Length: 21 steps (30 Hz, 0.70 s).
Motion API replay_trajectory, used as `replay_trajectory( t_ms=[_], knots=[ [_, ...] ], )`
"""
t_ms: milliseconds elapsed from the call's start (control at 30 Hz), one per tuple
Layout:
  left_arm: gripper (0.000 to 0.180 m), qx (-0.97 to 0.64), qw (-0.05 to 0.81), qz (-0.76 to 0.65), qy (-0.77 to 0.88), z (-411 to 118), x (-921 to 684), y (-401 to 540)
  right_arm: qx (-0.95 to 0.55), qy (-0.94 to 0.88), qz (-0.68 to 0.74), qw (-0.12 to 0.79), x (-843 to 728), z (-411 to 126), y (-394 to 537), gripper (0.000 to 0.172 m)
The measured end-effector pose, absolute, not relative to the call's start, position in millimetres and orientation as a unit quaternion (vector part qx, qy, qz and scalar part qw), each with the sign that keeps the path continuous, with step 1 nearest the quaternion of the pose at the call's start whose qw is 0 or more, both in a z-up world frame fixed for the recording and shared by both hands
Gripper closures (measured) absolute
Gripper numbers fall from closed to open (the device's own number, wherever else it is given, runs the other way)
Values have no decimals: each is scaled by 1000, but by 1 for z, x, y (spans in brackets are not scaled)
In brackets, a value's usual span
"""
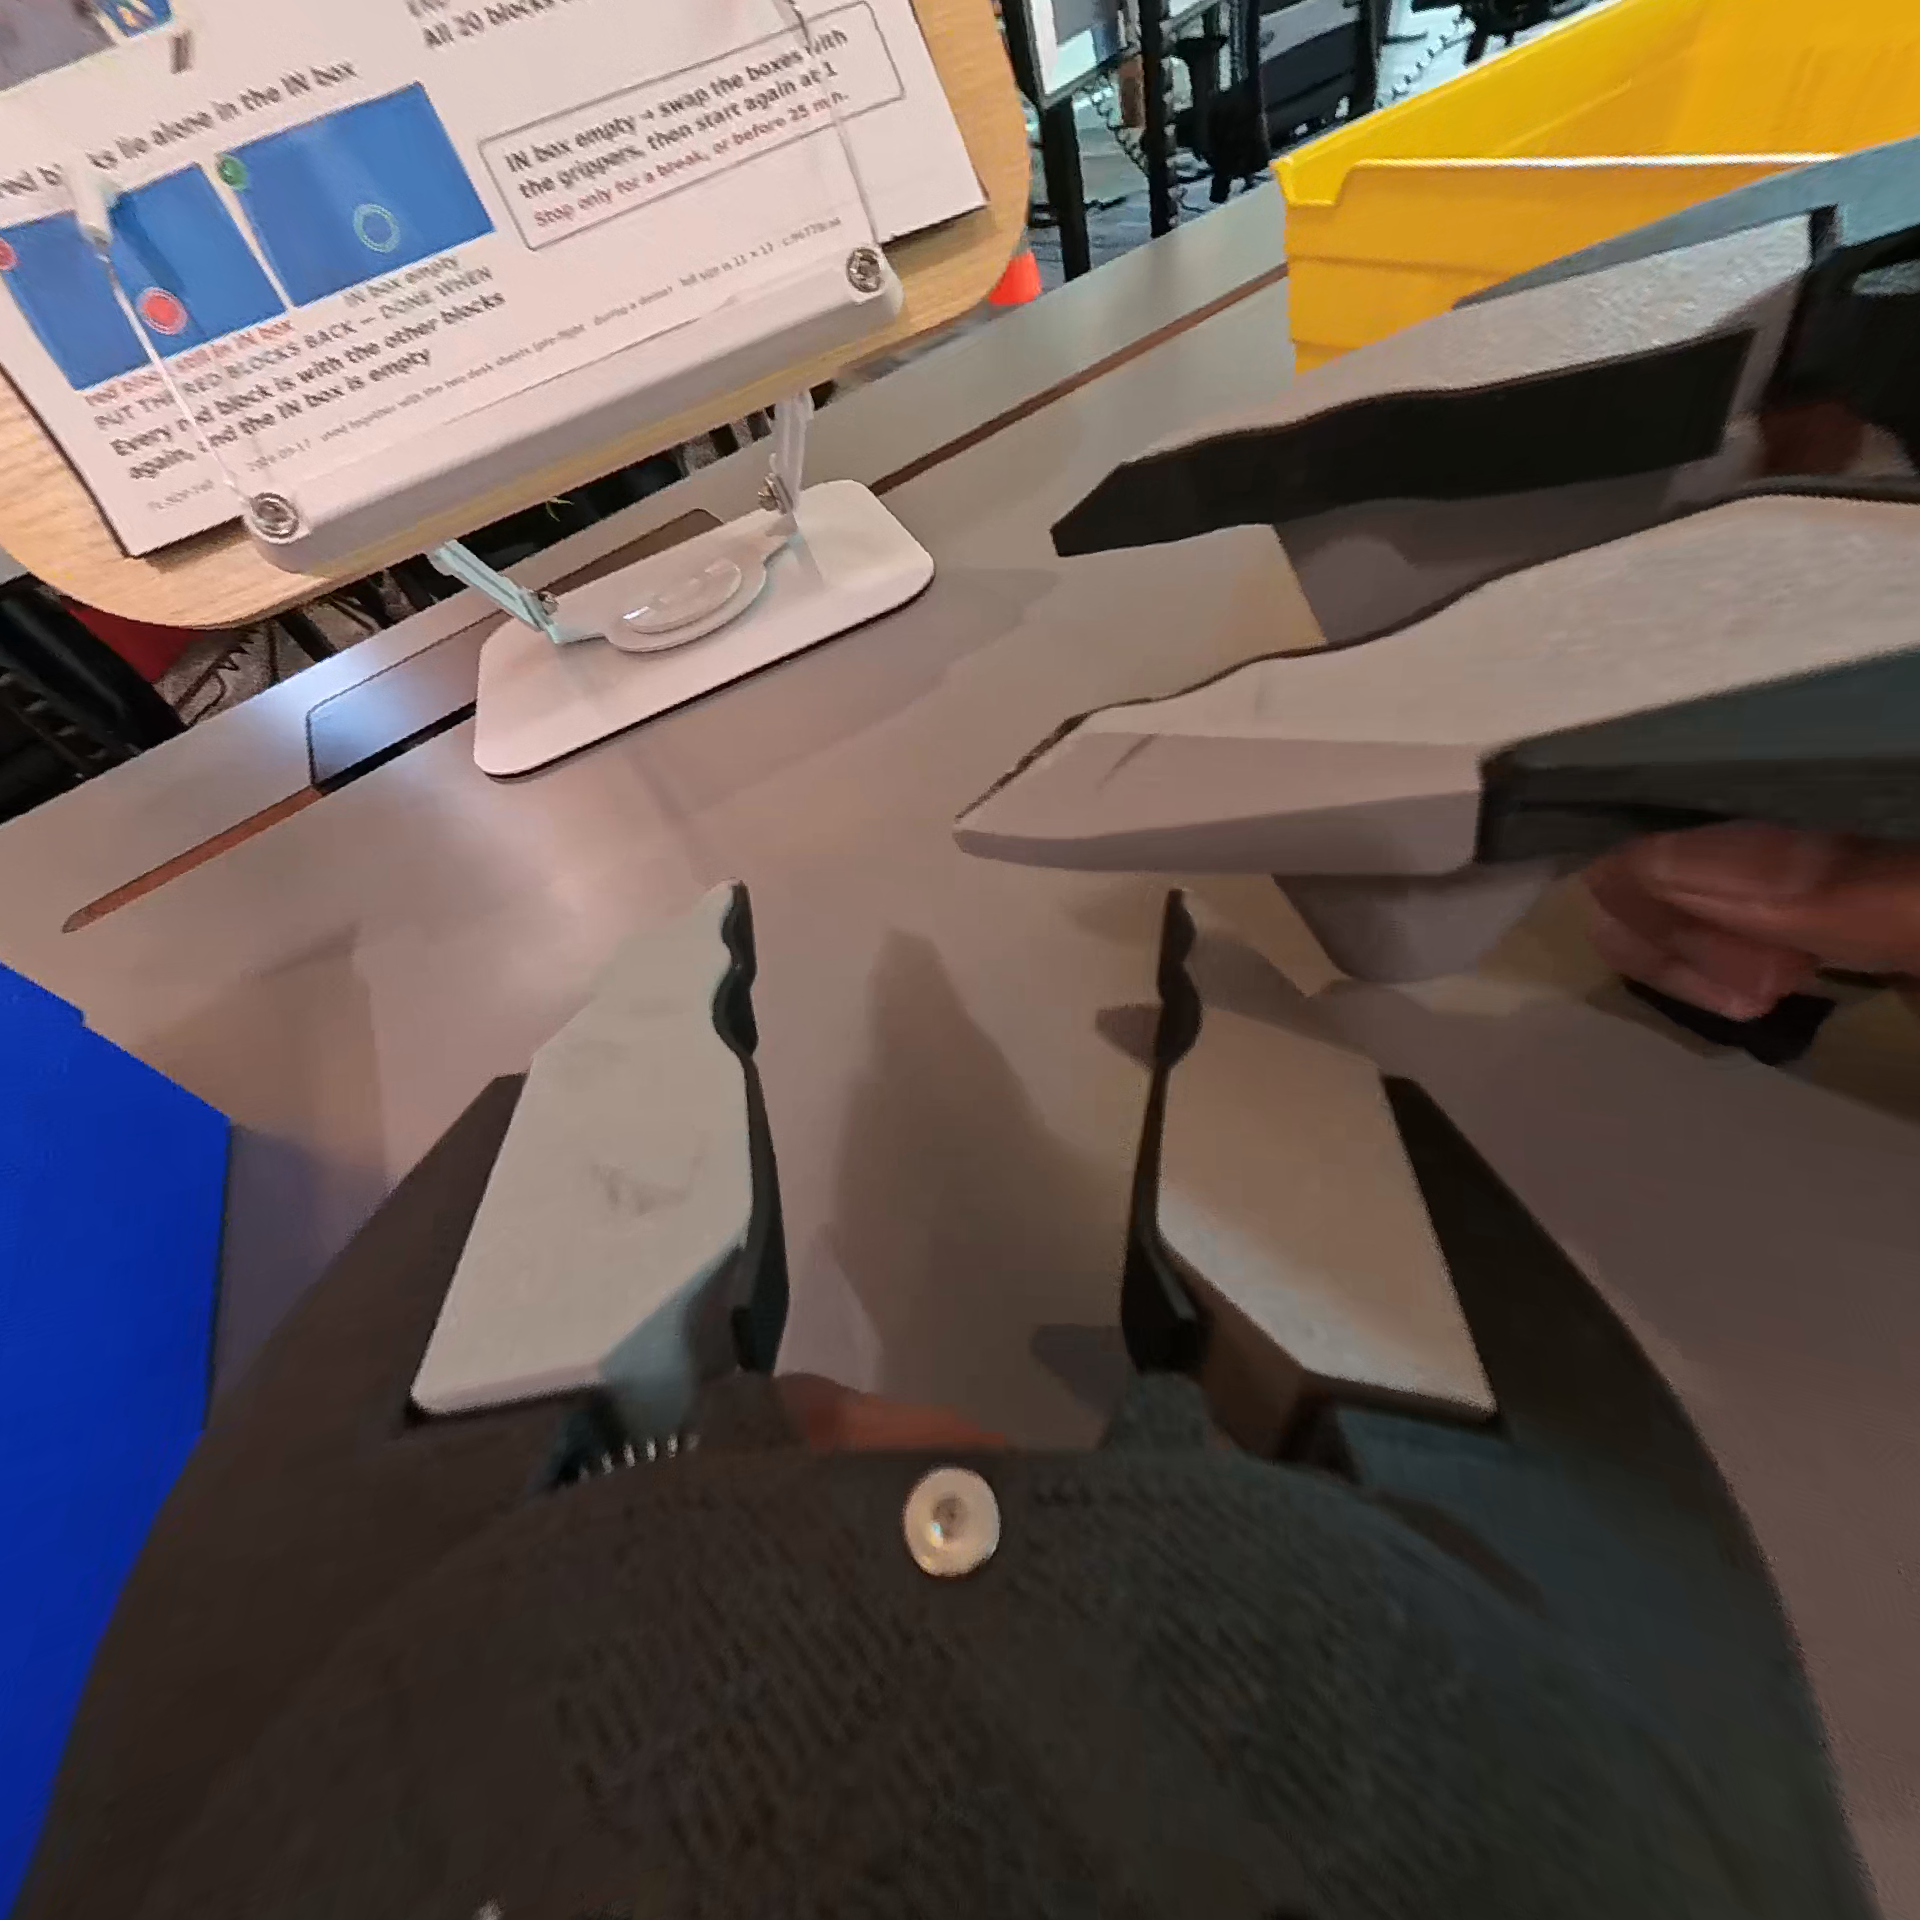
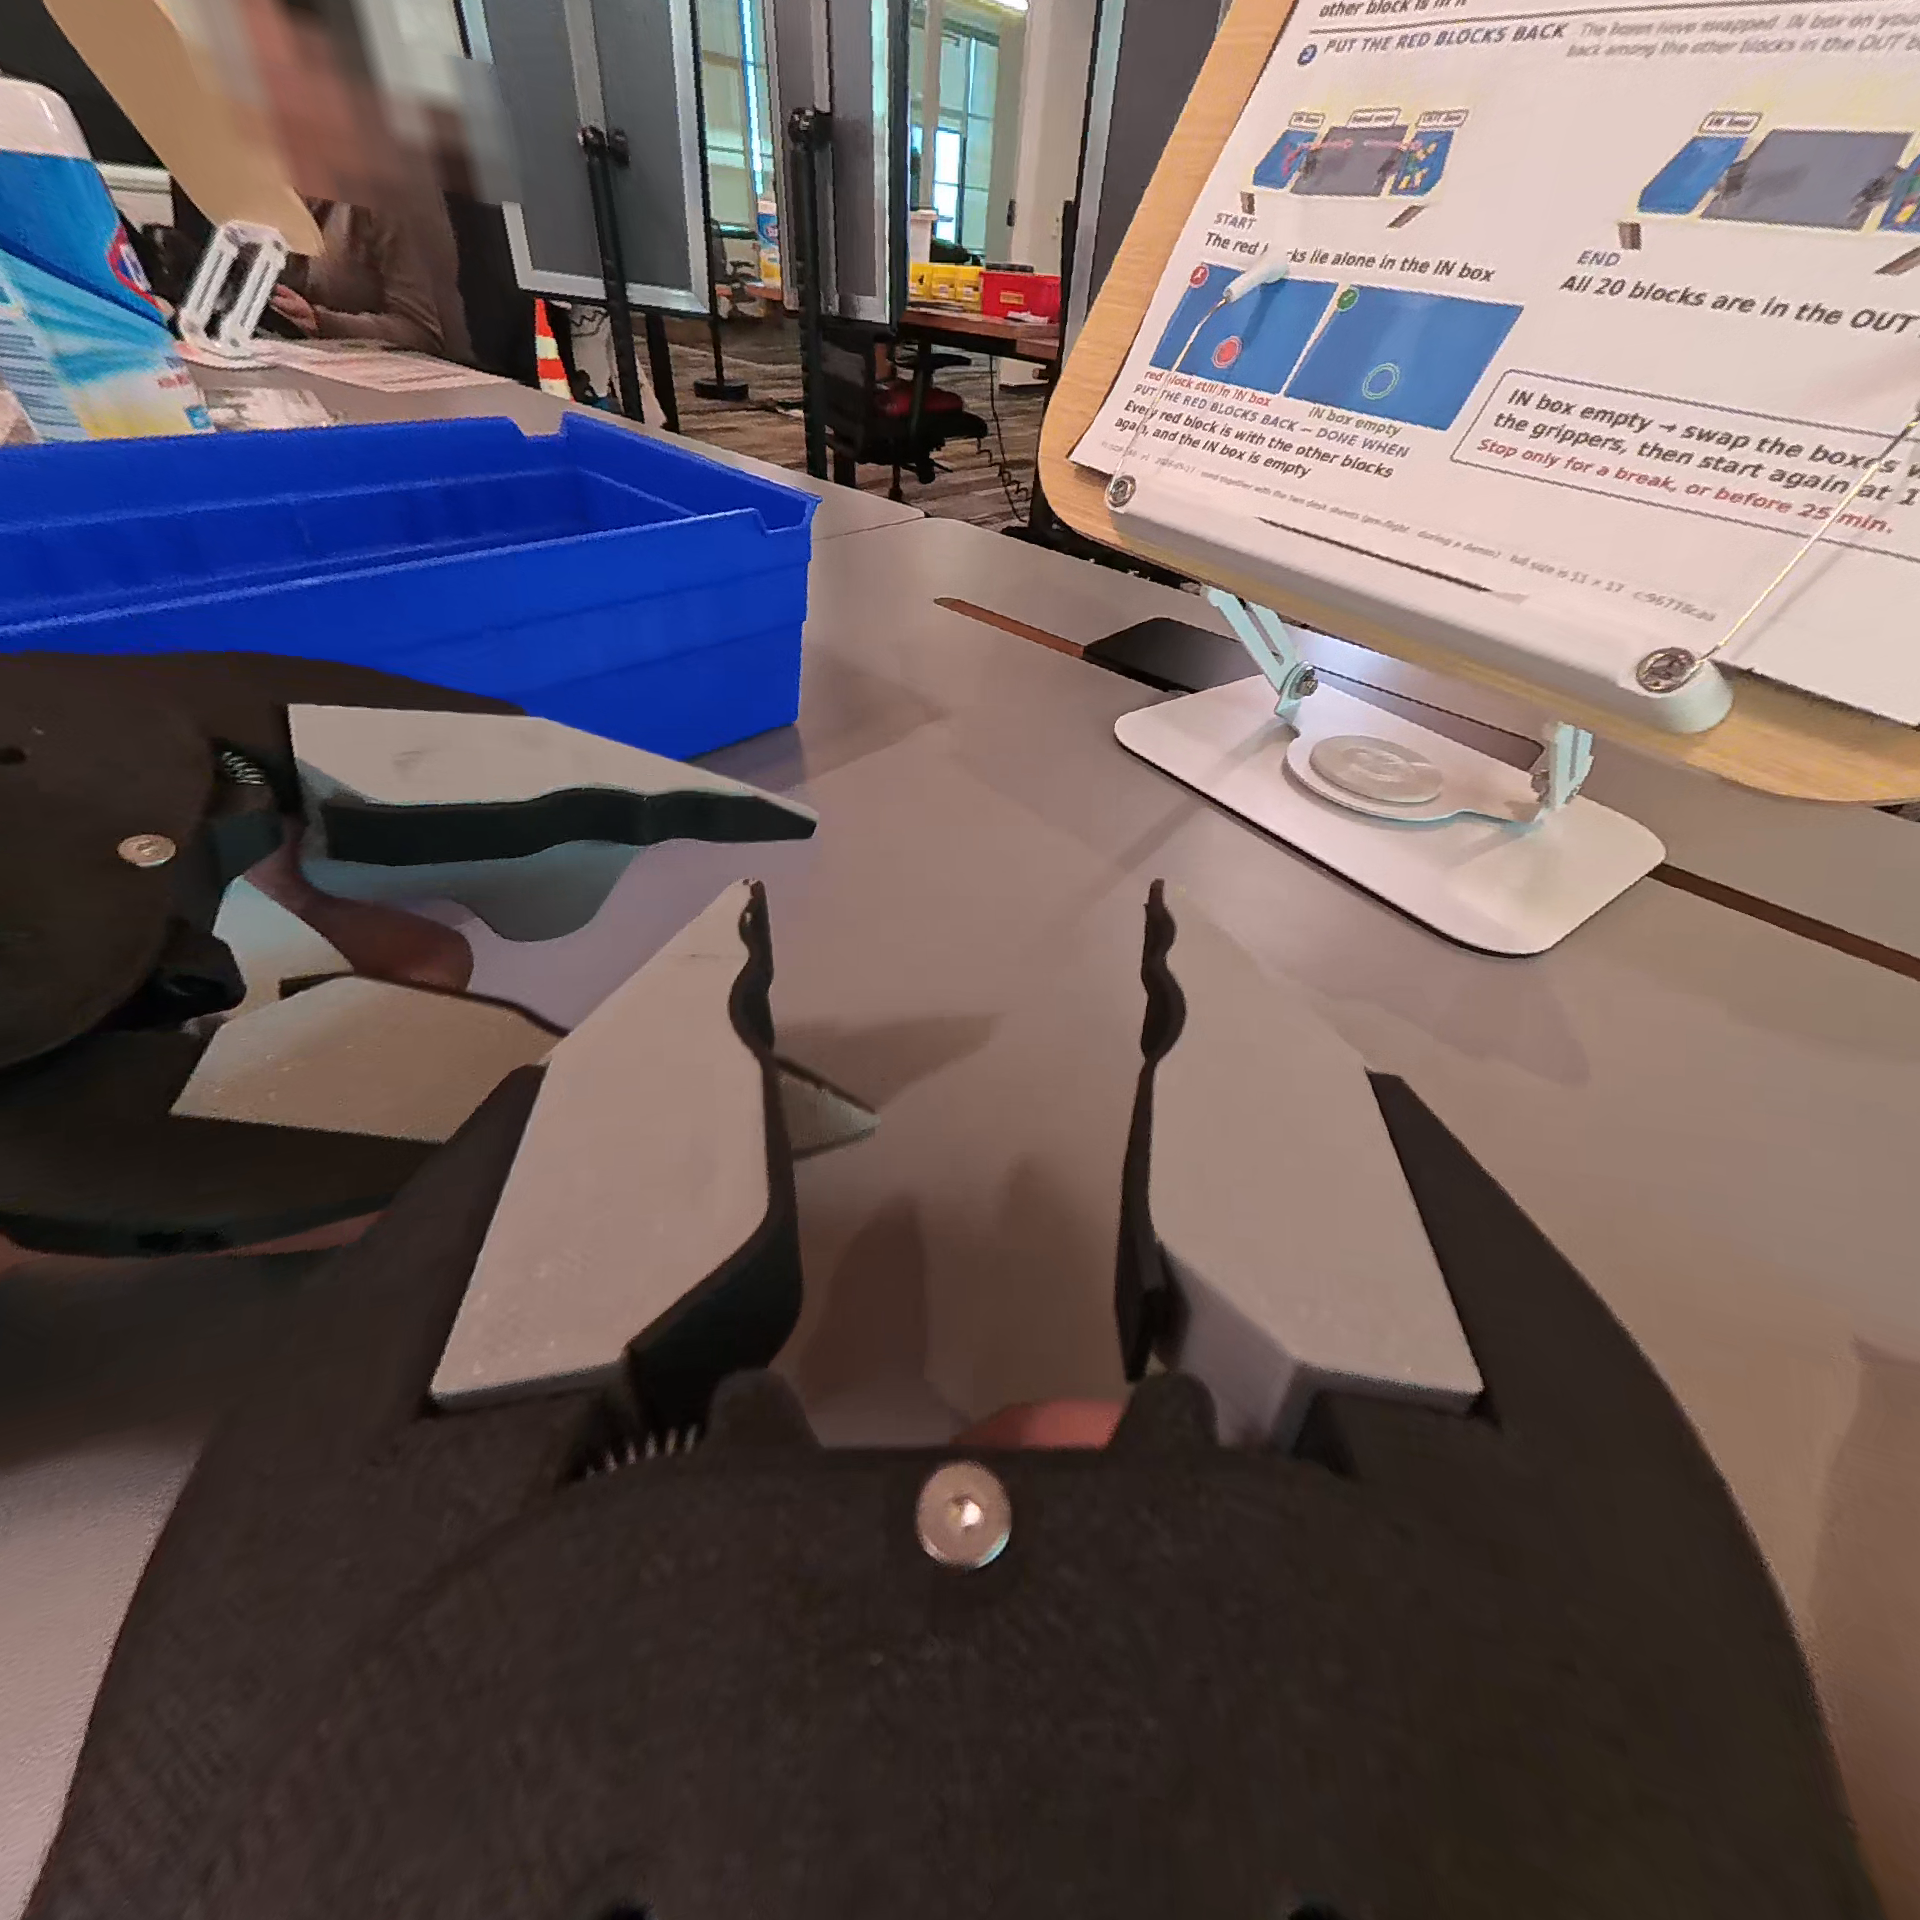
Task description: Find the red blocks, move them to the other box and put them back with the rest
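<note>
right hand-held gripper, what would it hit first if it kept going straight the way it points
Probably bare table. The open, empty right hand-held gripper points between the blue box and the white stand base; depth is unclear.

Your right gripper (image 2: 956, 904) hangs wide open and bare over the grey table (image 2: 1351, 1143); blue box (image 2: 468, 582) upper left, left gripper (image 2: 821, 966) at left, instruction stand (image 2: 1455, 416) upper right.

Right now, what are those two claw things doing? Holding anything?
Left gripper: open, holding nothing.
Right gripper: open, holding nothing.
</note>
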<state>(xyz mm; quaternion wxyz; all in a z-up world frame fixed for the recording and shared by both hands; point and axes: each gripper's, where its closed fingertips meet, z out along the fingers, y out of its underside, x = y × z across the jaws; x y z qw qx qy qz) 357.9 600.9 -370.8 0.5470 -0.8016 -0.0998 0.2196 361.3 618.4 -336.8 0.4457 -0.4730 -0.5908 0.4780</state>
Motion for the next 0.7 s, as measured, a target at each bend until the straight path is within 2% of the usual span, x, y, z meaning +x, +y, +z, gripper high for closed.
replay_trajectory(
  t_ms=[333, 600, 700],
  knots=[
    [101, -808, 541, 205, -114, -375, 353, 601, -478, -571, 446, 497, 365, -329, 647, 101],
    [99, -793, 554, 237, -85, -366, 362, 599, -501, -561, 451, 480, 360, -336, 660, 102],
    [99, -797, 566, 197, -80, -360, 382, 589, -502, -561, 446, 484, 360, -336, 661, 102]
  ],
)
